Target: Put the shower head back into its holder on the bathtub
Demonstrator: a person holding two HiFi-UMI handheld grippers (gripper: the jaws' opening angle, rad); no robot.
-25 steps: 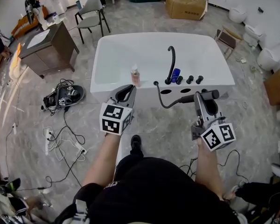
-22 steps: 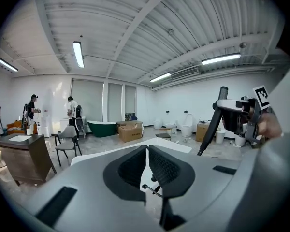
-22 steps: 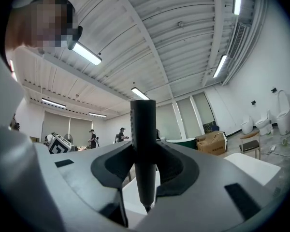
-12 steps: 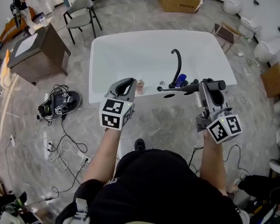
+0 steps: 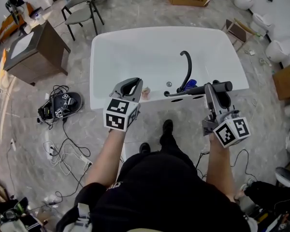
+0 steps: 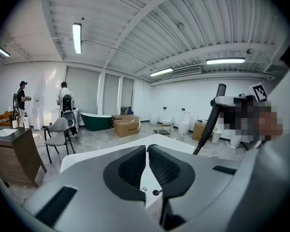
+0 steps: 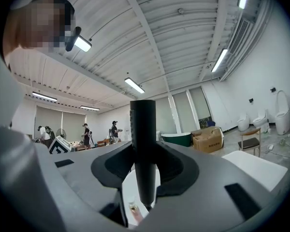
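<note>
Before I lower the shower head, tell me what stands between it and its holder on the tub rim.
Nothing visible does. The shower head, clamped in the right gripper, hangs over the rim openings by the faucet. The faucet and a blue item stand behind, a bottle off to the left.

Black clothes; grey left claw and right claw.

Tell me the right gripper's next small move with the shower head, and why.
Probably lower the shower head toward the dark openings in the bathtub rim by the faucet. The right gripper is shut on its black handle, holding it roughly level just above that rim, not yet seated.
</note>
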